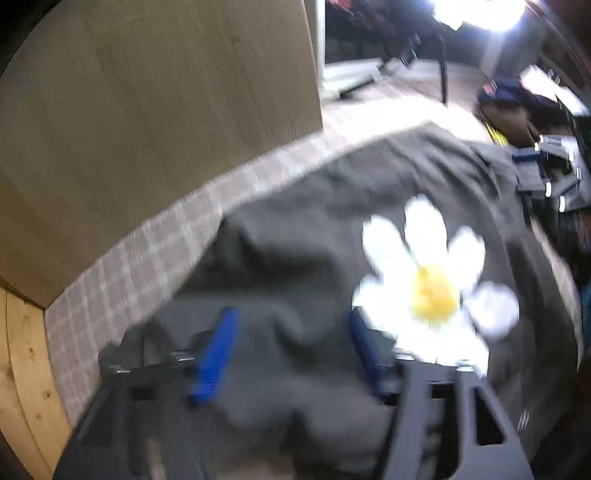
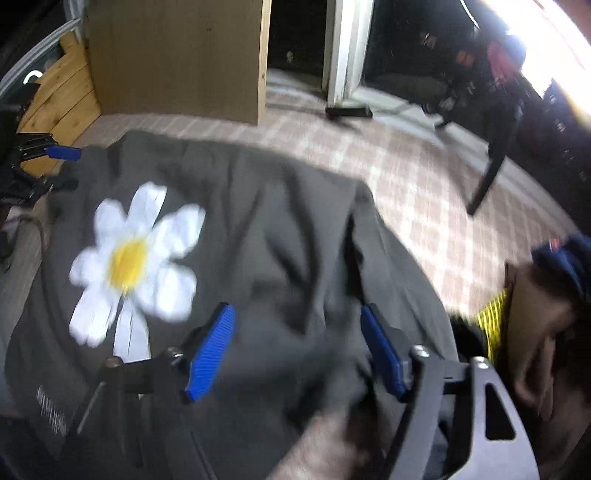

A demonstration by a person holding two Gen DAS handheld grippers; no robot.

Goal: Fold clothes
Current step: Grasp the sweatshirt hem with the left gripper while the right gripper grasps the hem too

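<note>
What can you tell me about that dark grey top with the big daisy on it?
The dark grey garment with a white daisy print looks like soft cotton. The flower has white petals, a yellow centre and a pale stem. It lies spread but rumpled, with ridges and creases, on a pink checked cloth surface. The left gripper and right gripper, blue-padded, hover open over its near part; the blur hides any contact.

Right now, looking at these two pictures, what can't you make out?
- Small print on the shirt: right view, motion blur.
- Daisy stem: left view, cut off by the left gripper.
- Pile at right: right view, blurred and cut by the edge.
- Window: glare.
</note>
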